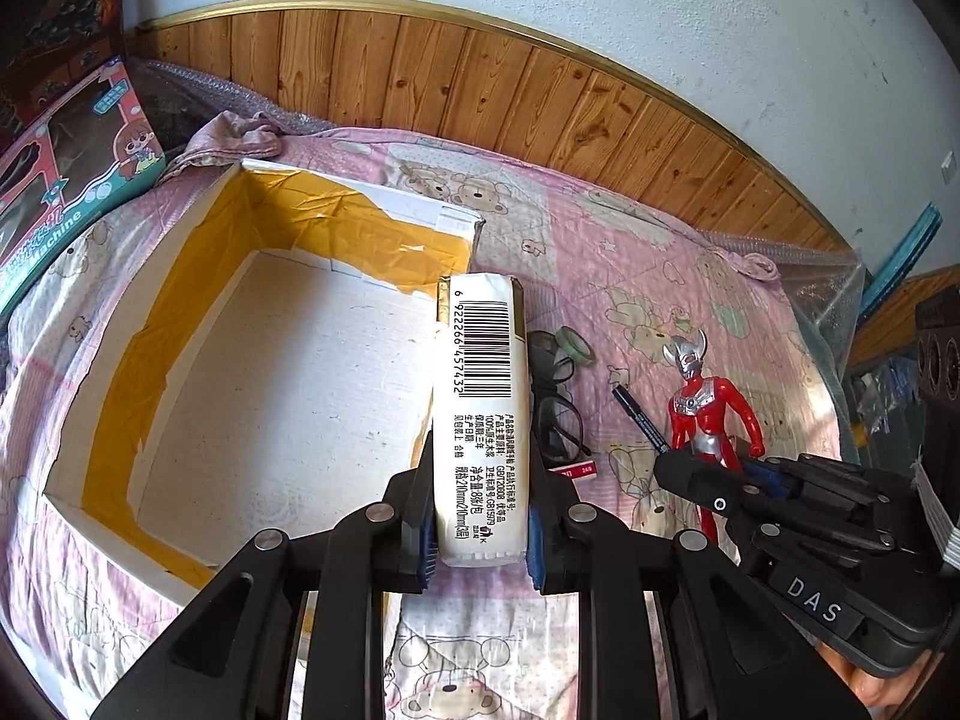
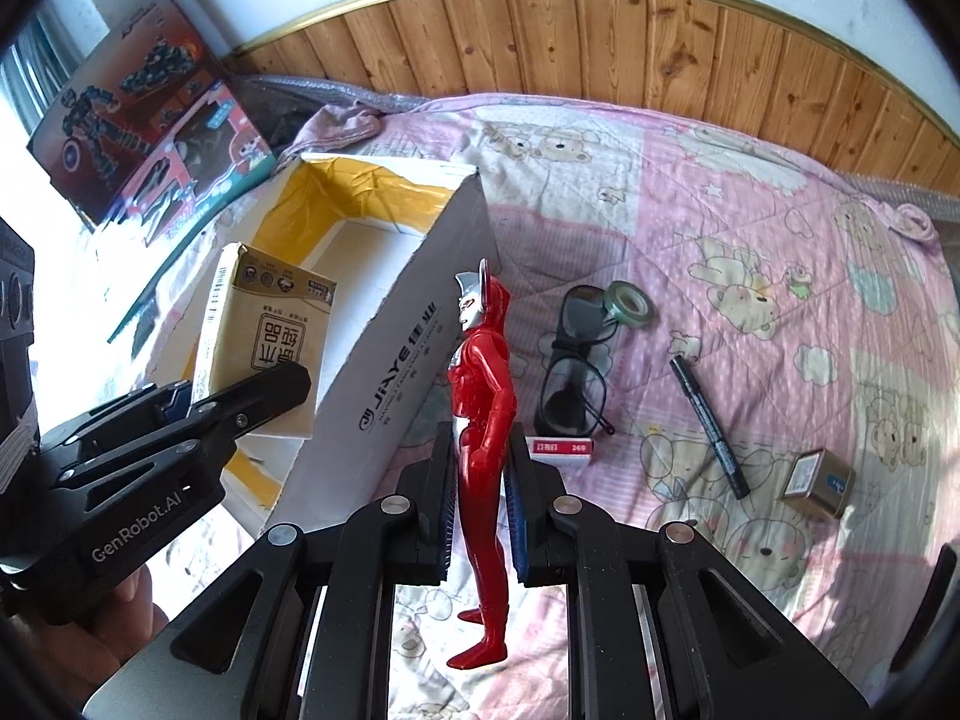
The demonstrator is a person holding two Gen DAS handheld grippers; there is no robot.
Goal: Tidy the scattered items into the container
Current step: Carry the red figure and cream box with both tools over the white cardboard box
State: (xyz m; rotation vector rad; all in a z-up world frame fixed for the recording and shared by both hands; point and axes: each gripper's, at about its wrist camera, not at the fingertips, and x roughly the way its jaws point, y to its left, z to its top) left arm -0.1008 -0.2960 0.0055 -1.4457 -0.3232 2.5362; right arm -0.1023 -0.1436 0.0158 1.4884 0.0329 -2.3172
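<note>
White cardboard, patched with yellow tape, forms our container (image 1: 198, 360), open-topped on the pink quilt (image 2: 720, 192). Our left gripper (image 1: 480, 534) clamps a tissue pack (image 1: 483, 414) end-on, poised by the box's near corner, likely so it drops in lengthwise. Our right gripper (image 2: 477, 510) pinches the red Ultraman figure (image 2: 480, 396) at the waist, beside the box wall. Glasses (image 2: 573, 384), tape roll (image 2: 629, 303) and marker (image 2: 711, 429) lie scattered.
</note>
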